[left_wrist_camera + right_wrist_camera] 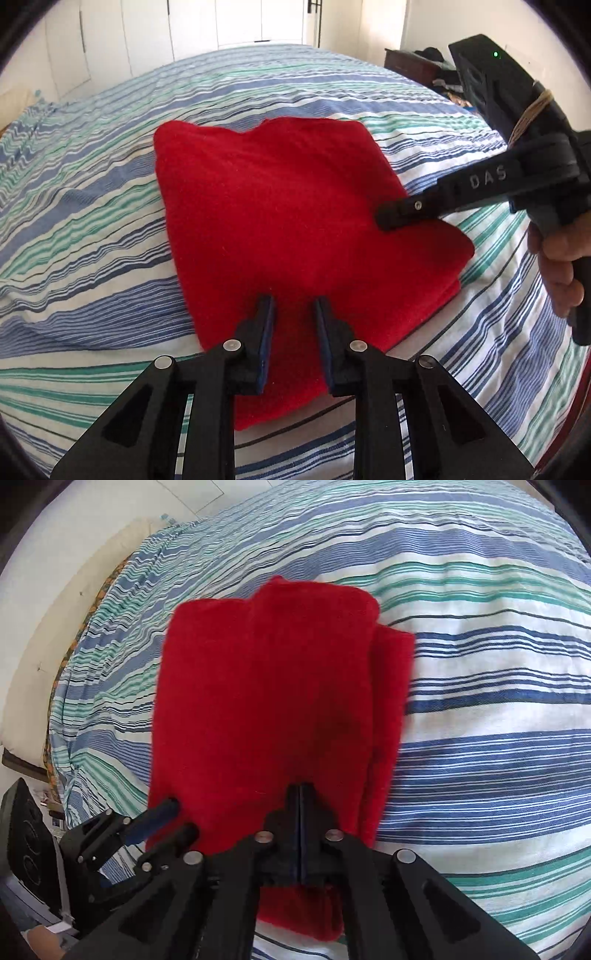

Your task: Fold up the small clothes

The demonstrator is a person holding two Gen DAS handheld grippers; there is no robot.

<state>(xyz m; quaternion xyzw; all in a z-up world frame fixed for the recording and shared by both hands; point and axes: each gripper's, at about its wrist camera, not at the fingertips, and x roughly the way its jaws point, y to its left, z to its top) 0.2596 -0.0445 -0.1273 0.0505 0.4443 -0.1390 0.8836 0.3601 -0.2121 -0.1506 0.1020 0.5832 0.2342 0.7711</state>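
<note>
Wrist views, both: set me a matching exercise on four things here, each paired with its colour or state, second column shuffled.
Column one:
1. red cloth
2. striped bedcover
3. left gripper
4. right gripper

Column two:
A. jaws shut together
B. blue, green and white
C. folded, lying flat
D. jaws apart, with a gap between them

Pairs: 1-C, 2-B, 3-D, 4-A
</note>
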